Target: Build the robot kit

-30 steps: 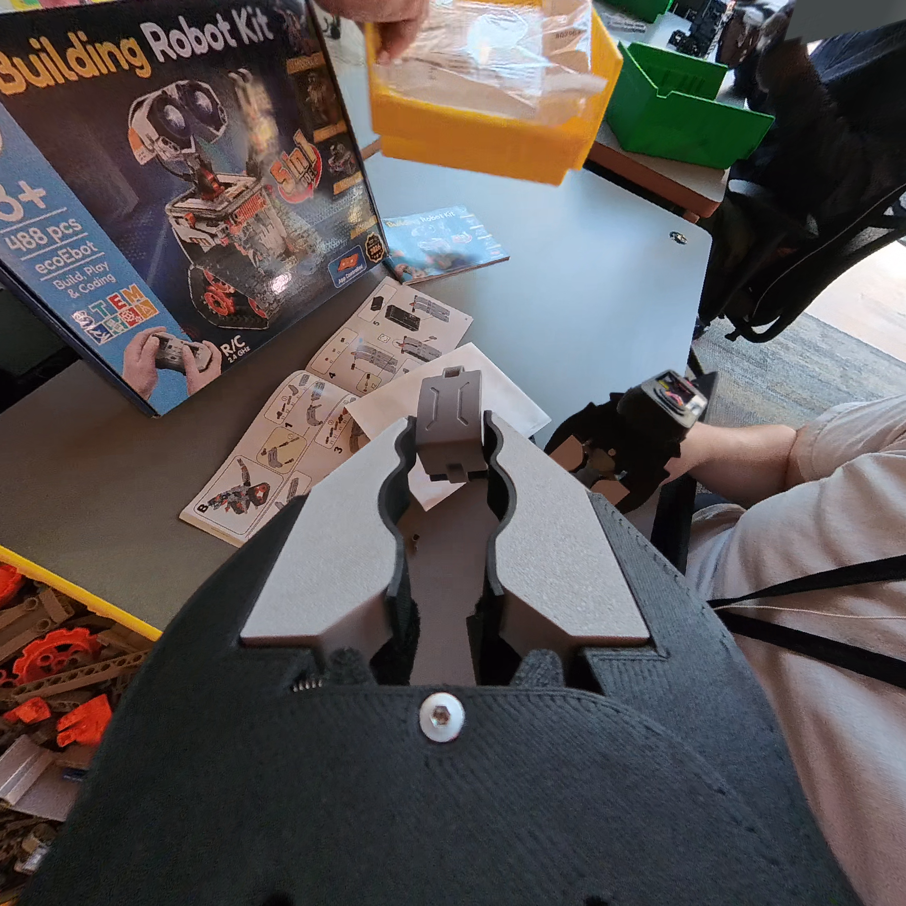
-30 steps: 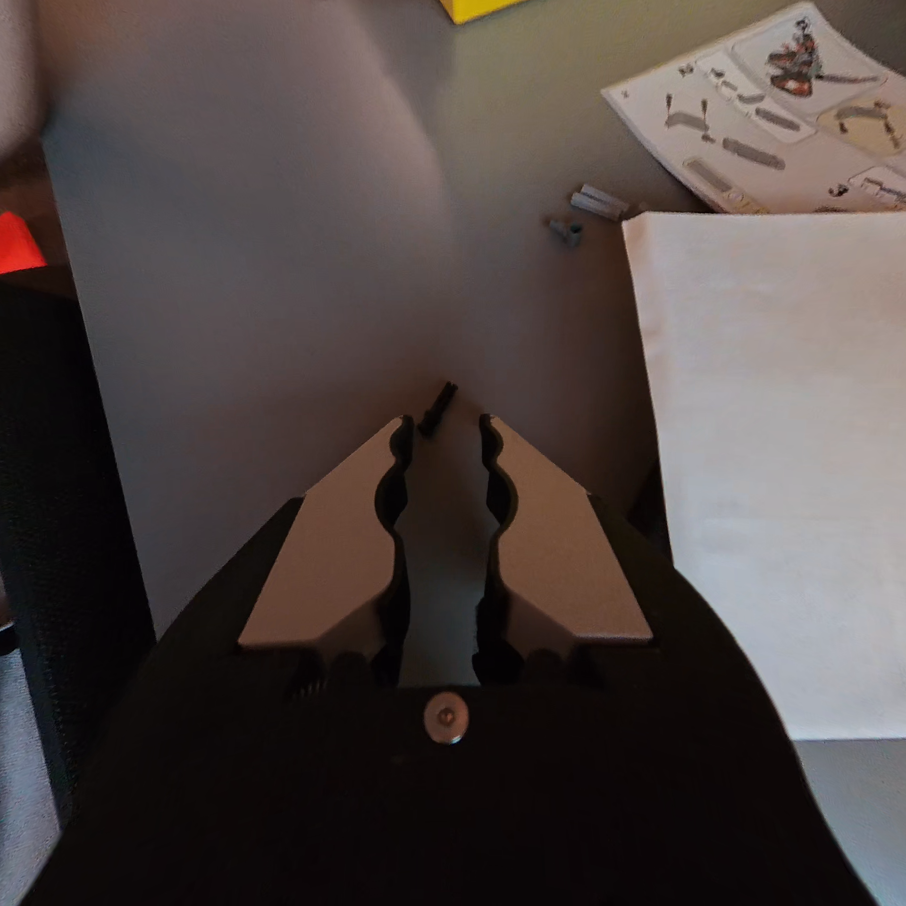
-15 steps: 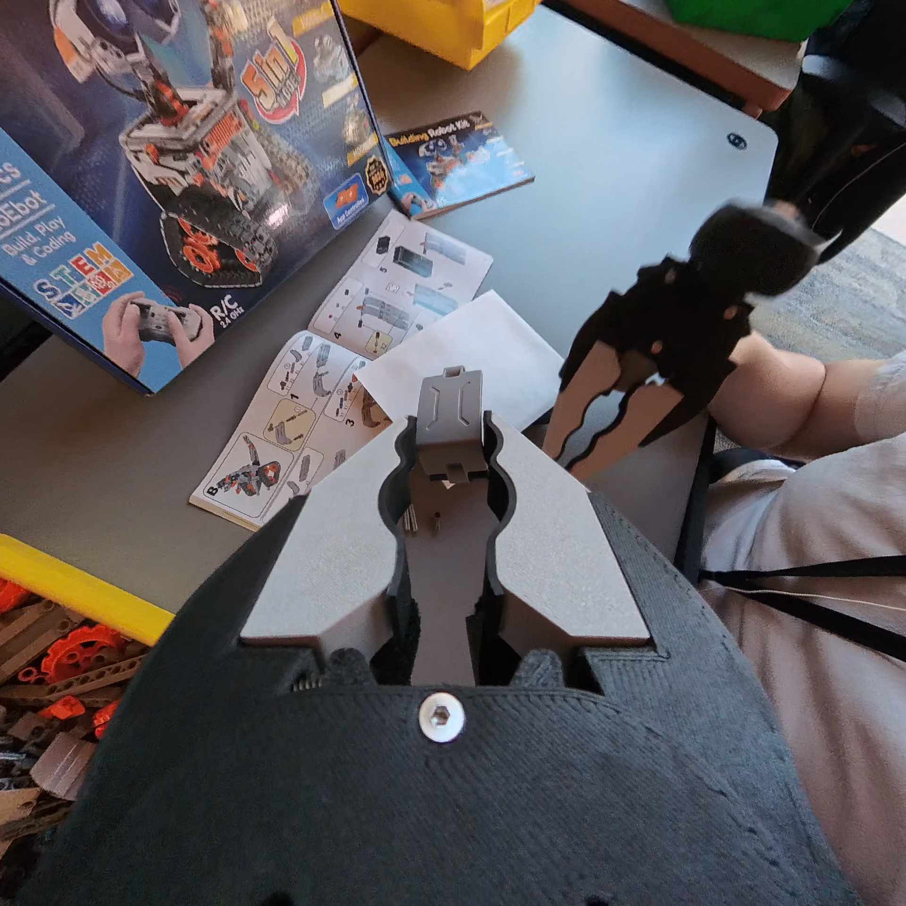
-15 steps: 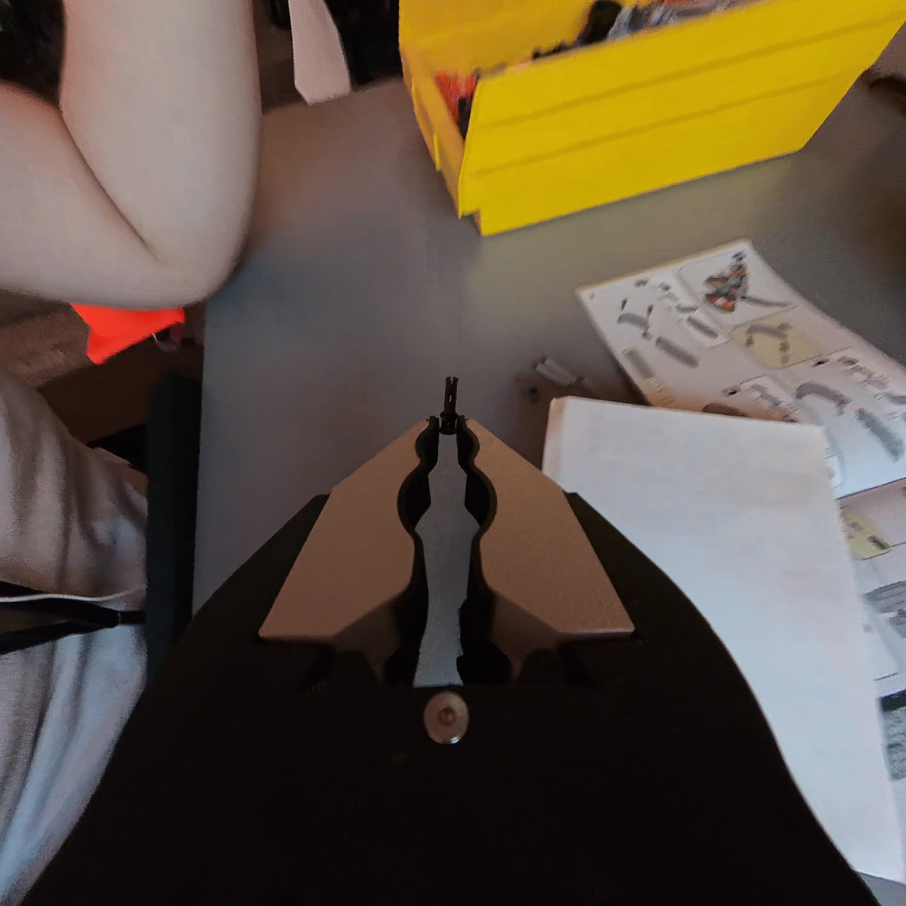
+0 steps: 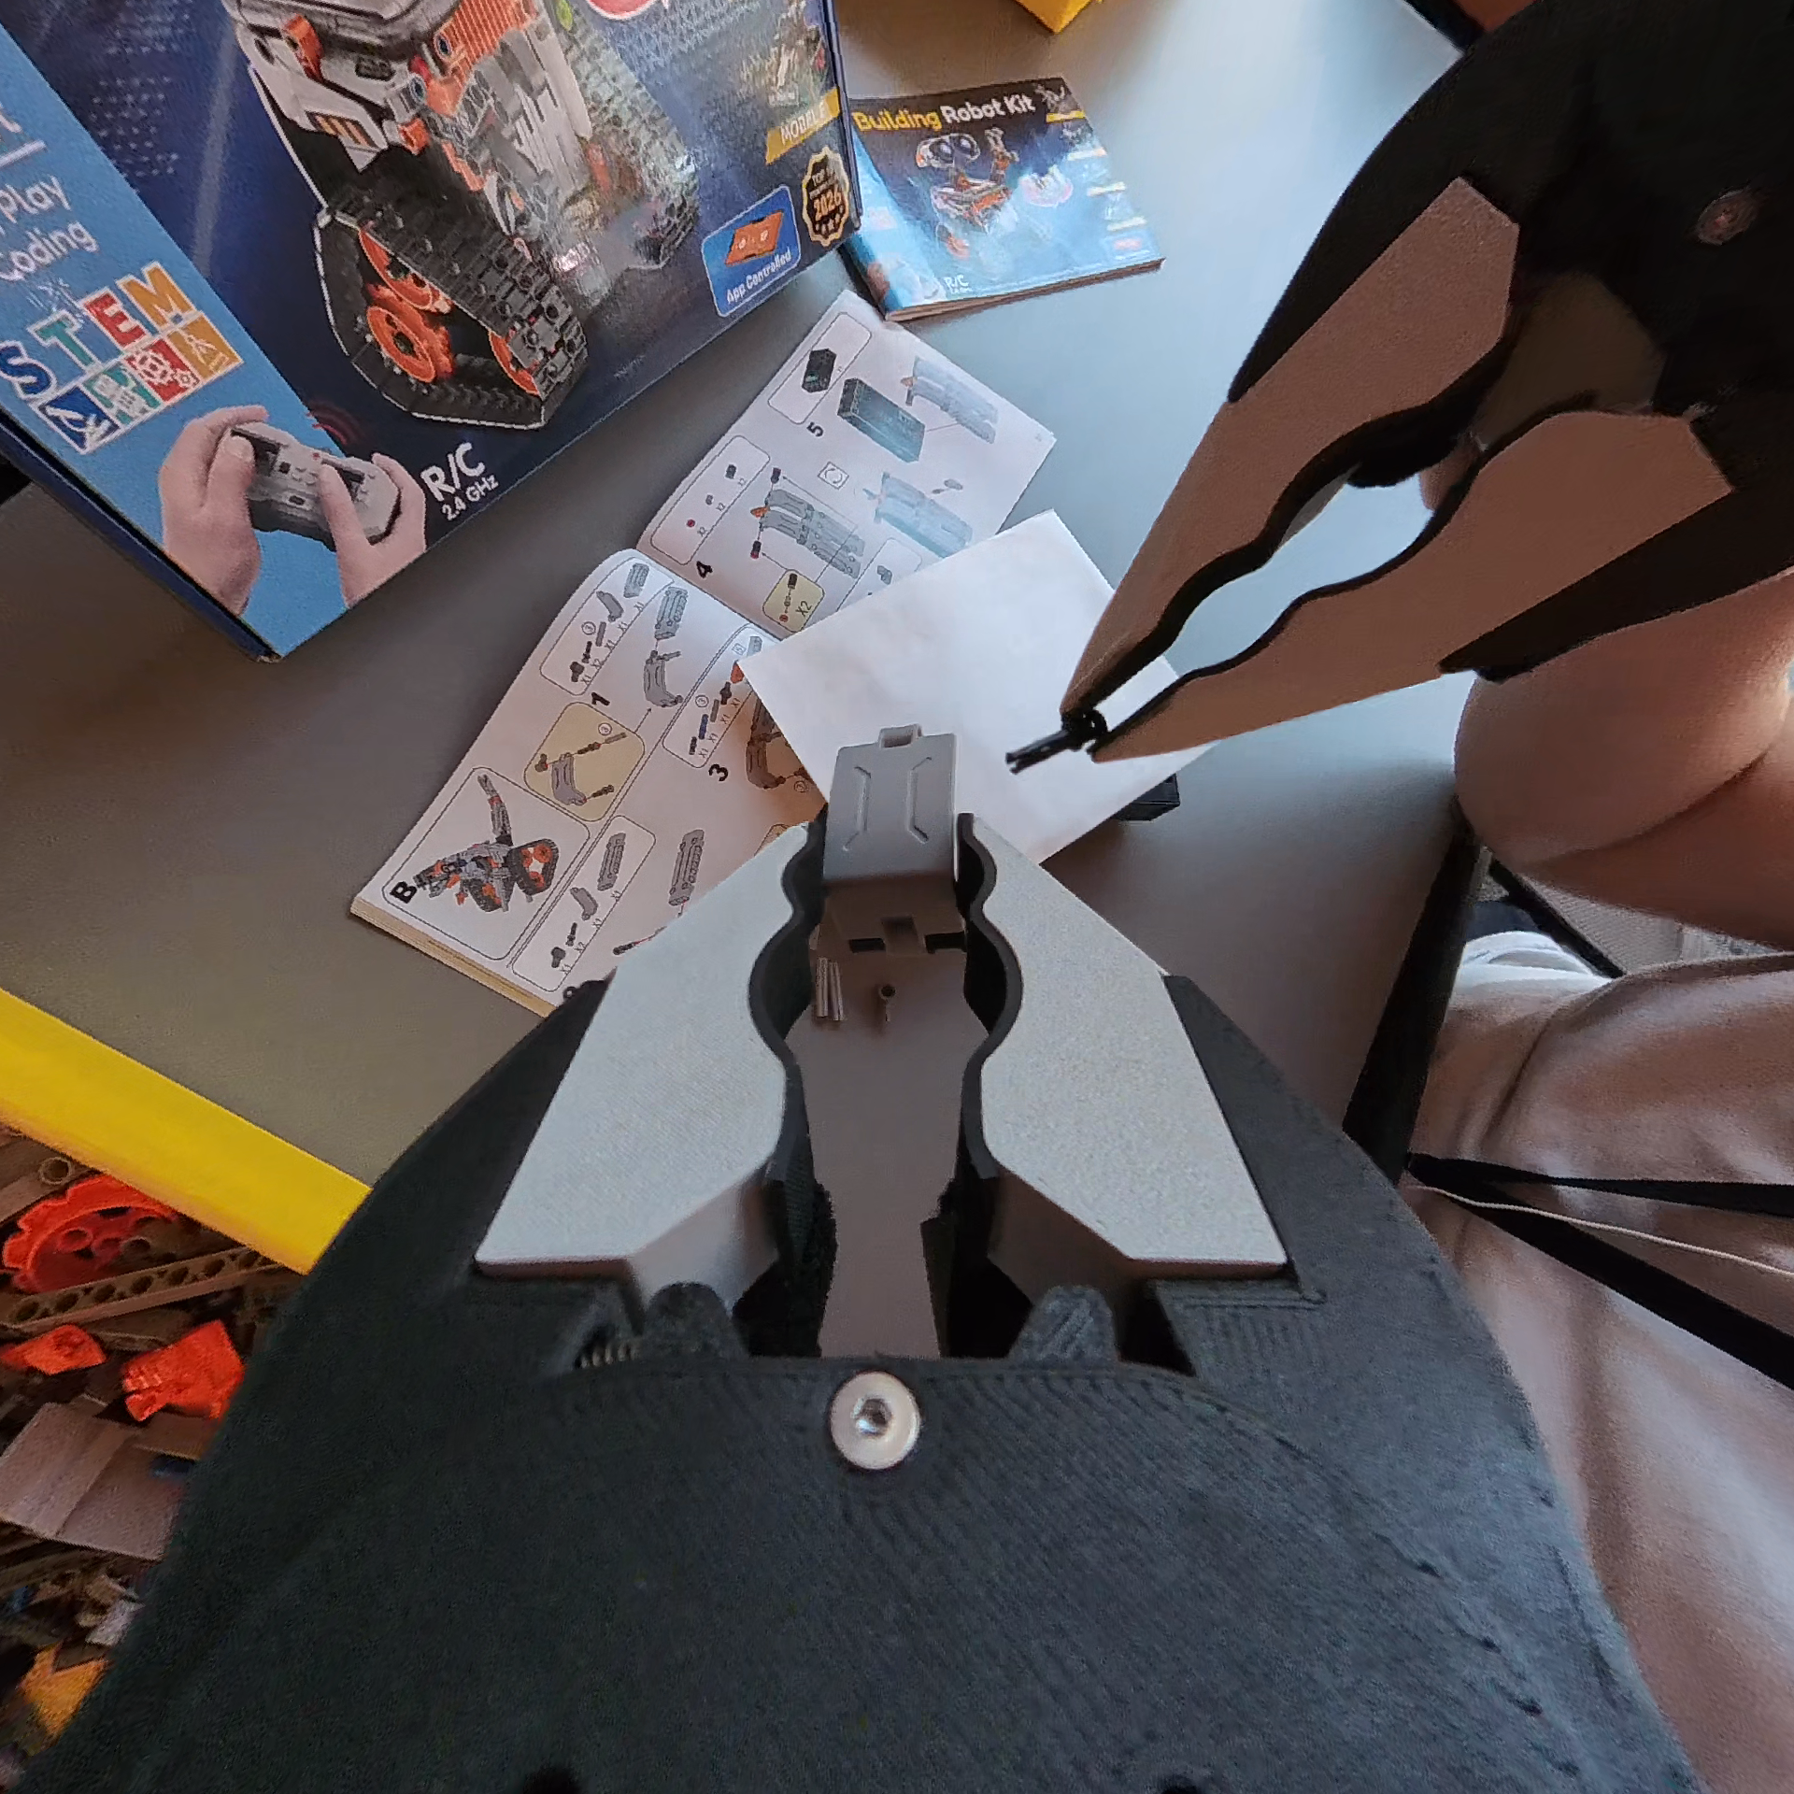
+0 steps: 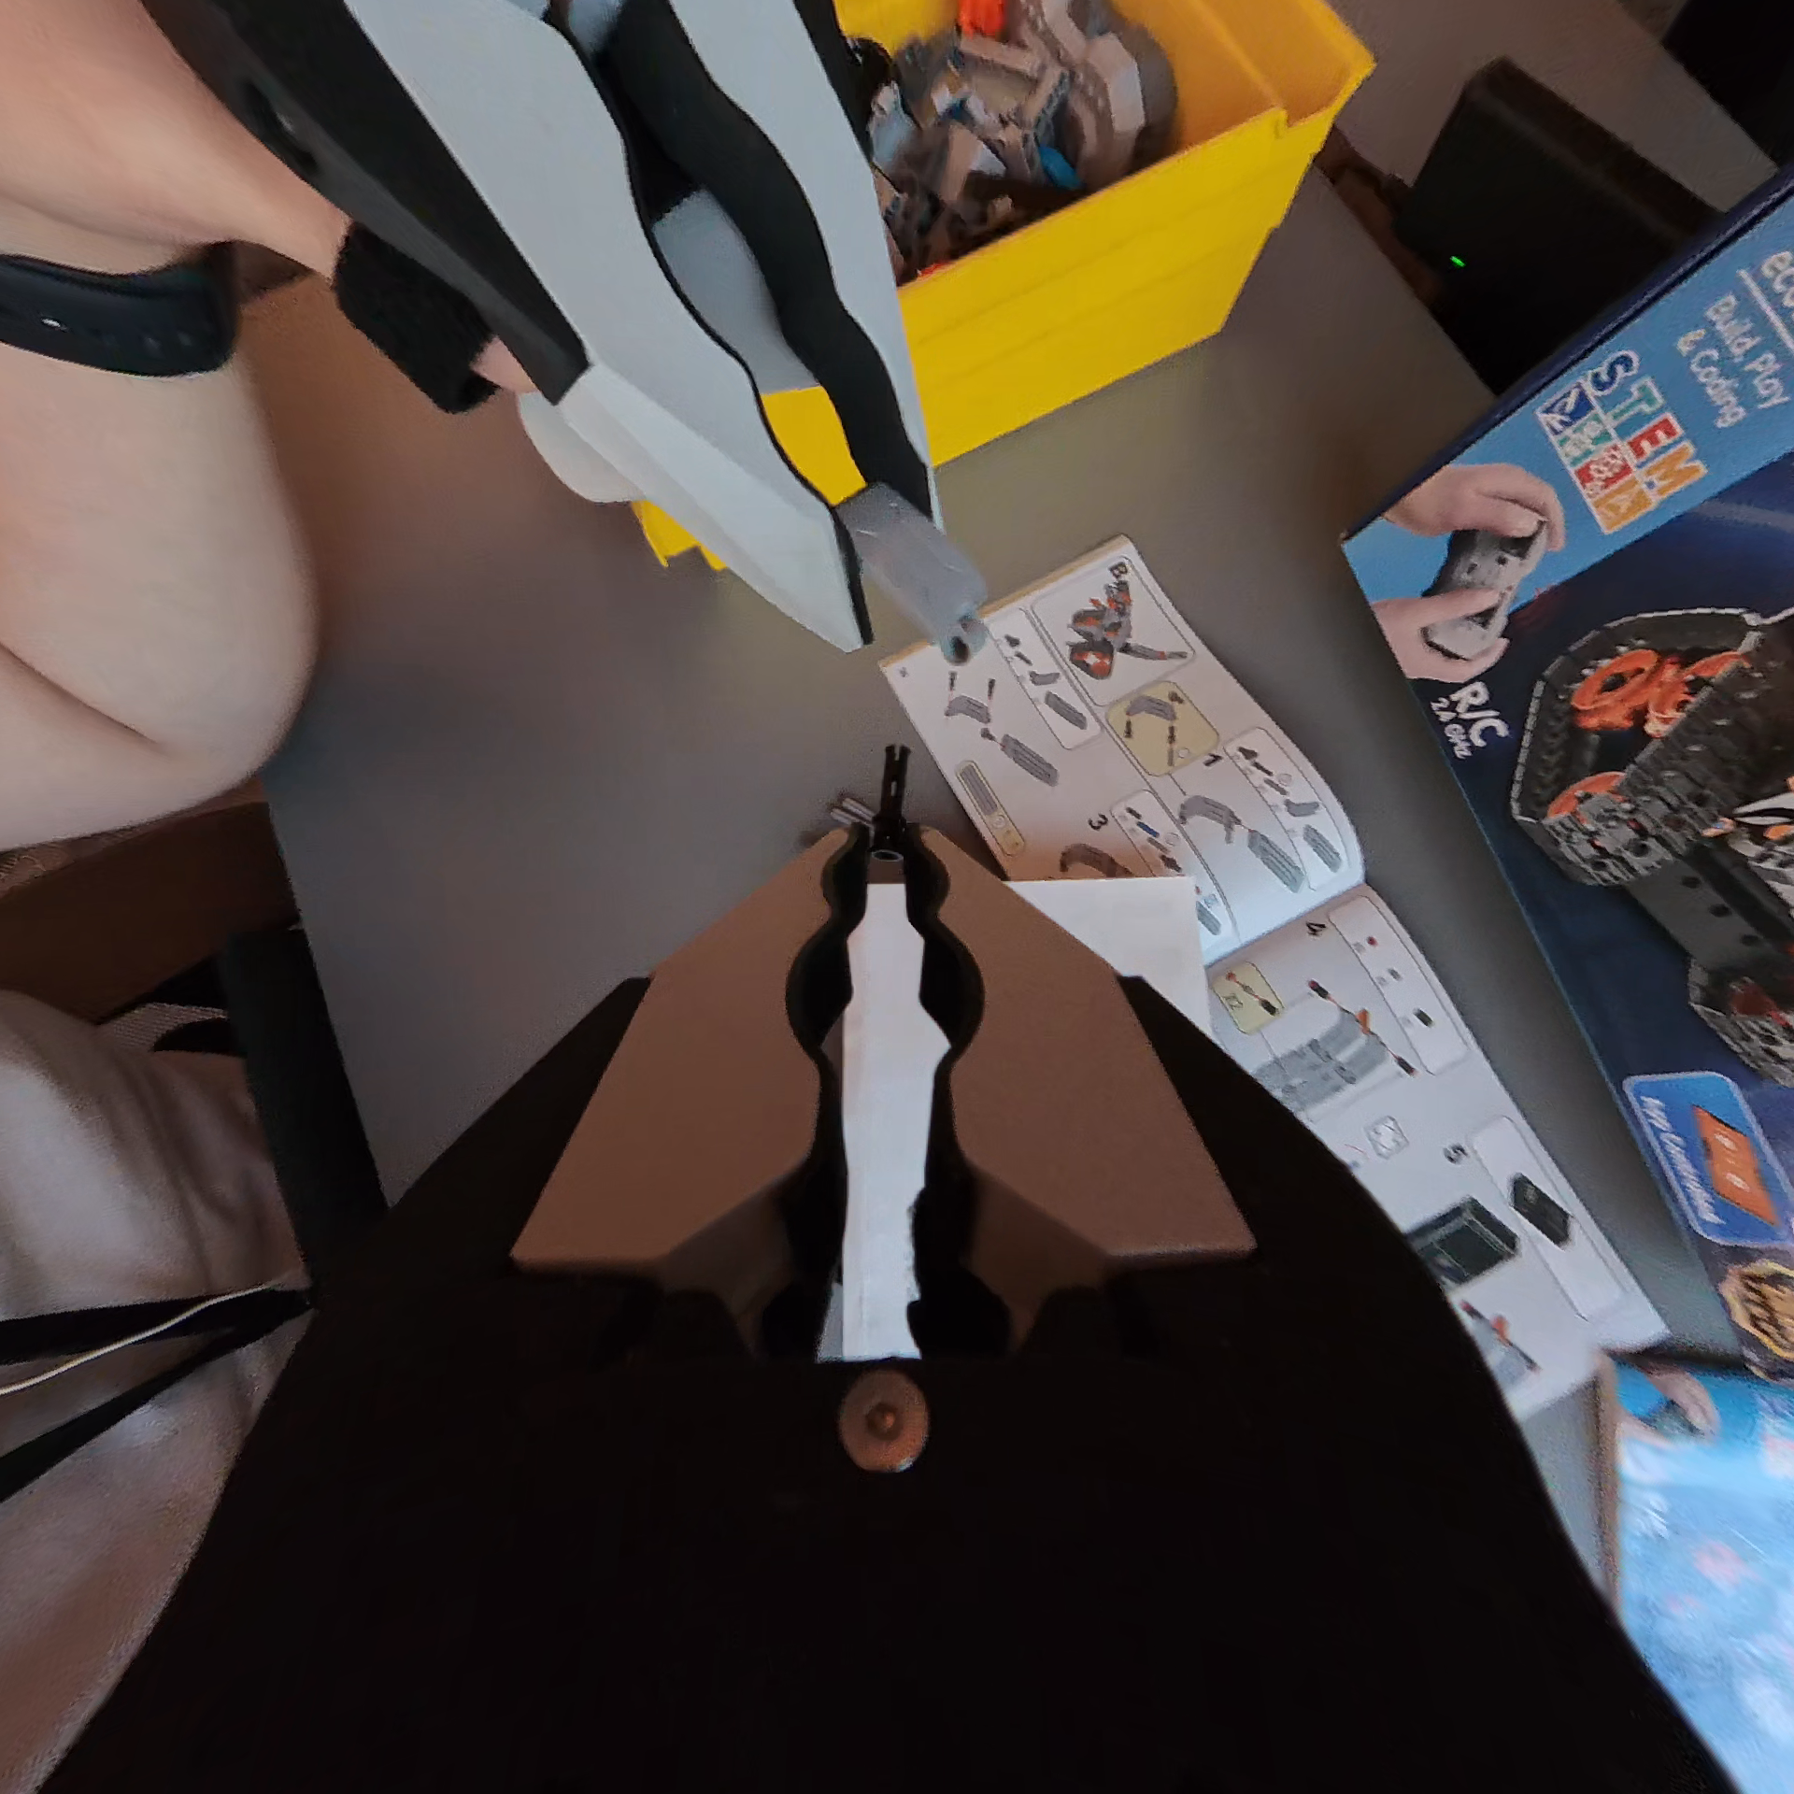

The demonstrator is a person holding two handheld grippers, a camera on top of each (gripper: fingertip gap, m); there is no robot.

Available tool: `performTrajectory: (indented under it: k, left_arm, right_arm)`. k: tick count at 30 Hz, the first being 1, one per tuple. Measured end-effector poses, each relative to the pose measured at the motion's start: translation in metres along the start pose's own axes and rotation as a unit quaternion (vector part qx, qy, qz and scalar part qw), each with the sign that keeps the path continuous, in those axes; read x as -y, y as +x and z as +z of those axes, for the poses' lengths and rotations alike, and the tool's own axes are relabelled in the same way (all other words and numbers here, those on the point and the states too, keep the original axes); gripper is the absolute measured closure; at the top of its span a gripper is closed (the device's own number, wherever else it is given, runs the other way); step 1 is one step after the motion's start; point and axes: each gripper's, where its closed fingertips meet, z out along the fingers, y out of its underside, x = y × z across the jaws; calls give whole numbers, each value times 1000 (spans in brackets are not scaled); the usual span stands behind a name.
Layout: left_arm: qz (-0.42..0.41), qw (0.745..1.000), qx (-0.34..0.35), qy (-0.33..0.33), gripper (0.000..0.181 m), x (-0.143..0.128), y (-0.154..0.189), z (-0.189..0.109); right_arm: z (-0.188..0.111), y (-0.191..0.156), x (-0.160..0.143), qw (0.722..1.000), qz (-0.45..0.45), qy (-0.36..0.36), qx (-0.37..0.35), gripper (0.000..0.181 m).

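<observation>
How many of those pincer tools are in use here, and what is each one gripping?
2. The left gripper clamps a grey plastic piece; the right gripper, beside it, pinches a small black pin.

A flat grey table (image 5: 194, 796) carries everything. Just beyond the left jaws an open white instruction booklet (image 5: 621, 738) lies flat, a plain white sheet of paper (image 5: 951, 641) overlapping its right page. Farther ahead and left stands a large blue printed cardboard box (image 5: 291, 291), a small blue booklet (image 5: 1000, 194) beside it. Left of the jaws sits a yellow plastic bin (image 5: 146, 1126) of building pieces.
</observation>
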Motion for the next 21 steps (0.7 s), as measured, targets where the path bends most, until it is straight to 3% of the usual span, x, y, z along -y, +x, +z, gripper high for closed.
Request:
performTrajectory:
  k: [6, 21]
  left_arm:
    - [-22, 1000, -13, 3, 156, 1, 0, -1]
    - [-8, 1000, -19, -11, 156, 1, 8, 11]
  right_arm:
    - [-12, 4, 21, 999, -36, 9, -40, 176]
    - [1, 14, 7, 999, -25, -22, -36, 176]
